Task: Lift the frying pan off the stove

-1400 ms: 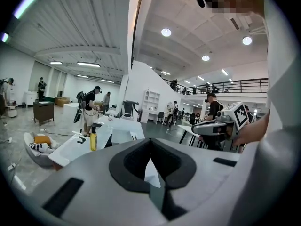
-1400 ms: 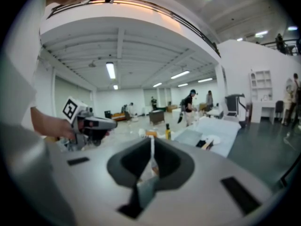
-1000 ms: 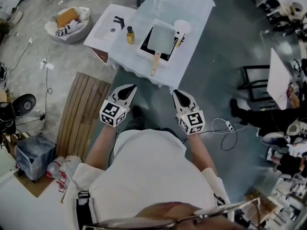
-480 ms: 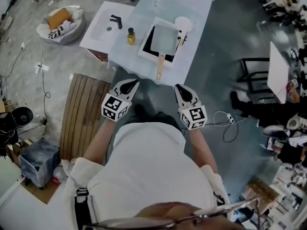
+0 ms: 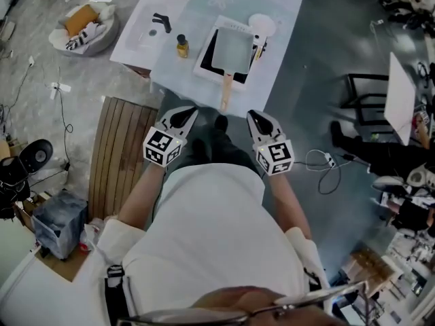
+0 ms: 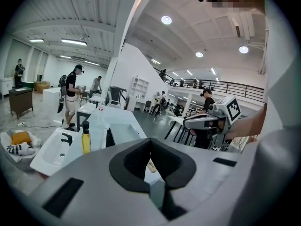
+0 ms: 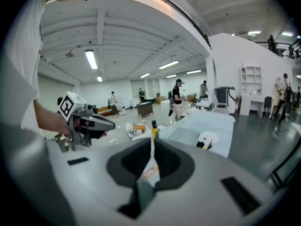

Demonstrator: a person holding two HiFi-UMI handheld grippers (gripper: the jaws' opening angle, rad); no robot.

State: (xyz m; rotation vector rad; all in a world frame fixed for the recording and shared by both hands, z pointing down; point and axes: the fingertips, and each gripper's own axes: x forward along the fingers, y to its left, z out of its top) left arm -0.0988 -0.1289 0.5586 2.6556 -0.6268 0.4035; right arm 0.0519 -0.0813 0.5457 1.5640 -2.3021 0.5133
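At table centre, the pan (image 5: 232, 48) sits flat on the stove (image 5: 209, 54), a grey rectangular pan on a black plate in a white frame. Its wooden handle (image 5: 225, 92) points toward us and runs past the stove's near edge, close to the rim of the table (image 5: 282, 15).

We hold both grippers short of the table, one to each side of the handle's line. The left gripper (image 5: 185, 116) and the right gripper (image 5: 256, 119) both have their jaws closed, with nothing between them.

The step in hand is, in our judgement, the reach. To do it well, we open one gripper before arrival and bring its jaws across the handle from the sides. We clamp close to the pan body, so the pan sags less. We then raise it straight up and keep it level. The free gripper can steady the handle's end.

Around the stove, a yellow bottle (image 5: 182, 46) stands just beside its left edge. A white round utensil (image 5: 262, 26) lies at its far right corner, and we cannot tell whether it touches the pan. A sideways swing could likely knock either one.

Left of the table, a white sink (image 5: 136, 36) adjoins it. Farther out, a basket (image 5: 103, 34), a slatted board (image 5: 119, 161) and a cable (image 5: 318, 163) lie on the floor, well apart from the lift.
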